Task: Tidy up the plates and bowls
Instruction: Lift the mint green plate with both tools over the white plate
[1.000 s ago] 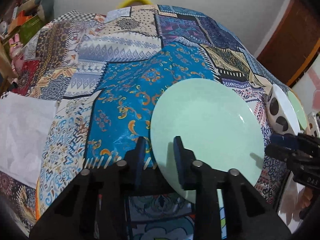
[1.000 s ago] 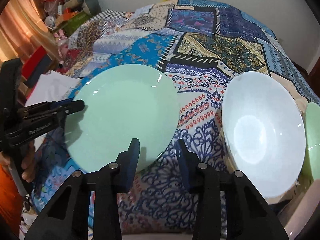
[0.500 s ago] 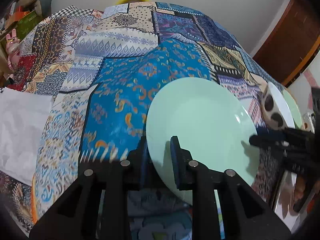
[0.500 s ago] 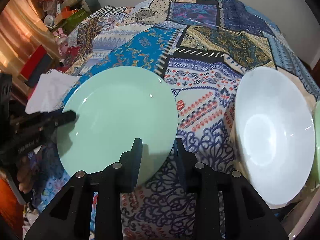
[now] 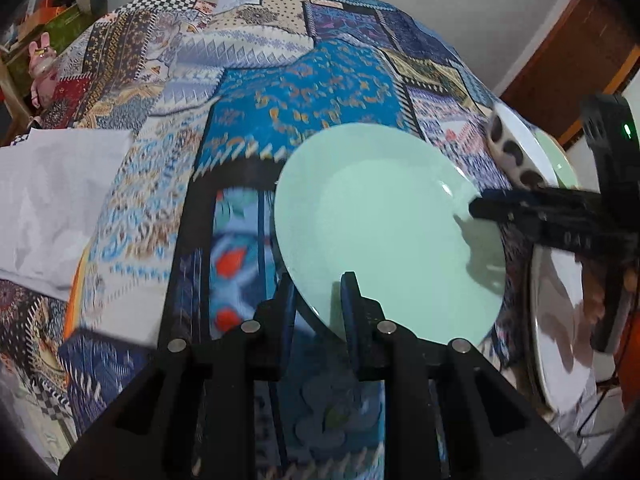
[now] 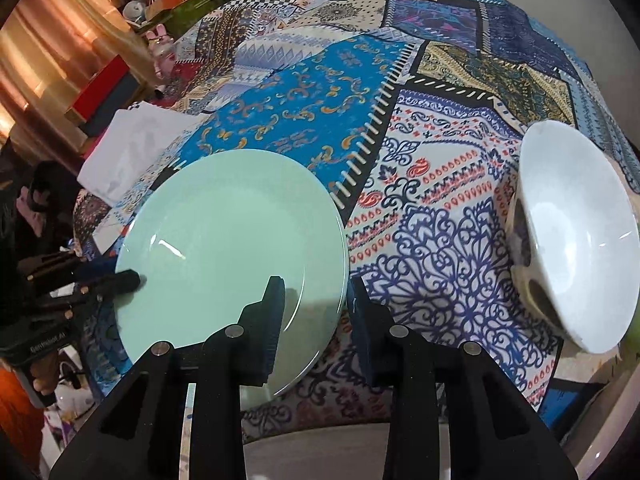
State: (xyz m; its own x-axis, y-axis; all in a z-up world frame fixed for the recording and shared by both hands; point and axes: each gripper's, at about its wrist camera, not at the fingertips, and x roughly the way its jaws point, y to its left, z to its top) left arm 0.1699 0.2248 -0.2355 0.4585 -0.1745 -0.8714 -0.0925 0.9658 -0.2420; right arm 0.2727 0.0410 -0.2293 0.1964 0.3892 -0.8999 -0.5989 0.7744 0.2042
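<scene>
Green and shiny, the plate (image 5: 384, 232) sits in the middle of the left wrist view and at the lower left of the right wrist view, lifted off the patchwork cloth (image 6: 320, 96) that covers the bench. Both grippers are pinching it. The left gripper (image 5: 318, 300) is clamped on the plate's near rim, one finger over and one under. The right gripper (image 6: 314, 312) grips the other edge the same way — its tips show at the right of the left wrist view.

At the far right of the right wrist view stands a white bowl (image 6: 576, 232) with dark spots outside. Behind it peeks another green plate (image 5: 558, 160), near the right edge of the left wrist view.

My guess is the plate is being carried to a stack. Next it likely needs to stay level and move toward that other green plate — without bumping the bowl.
</scene>
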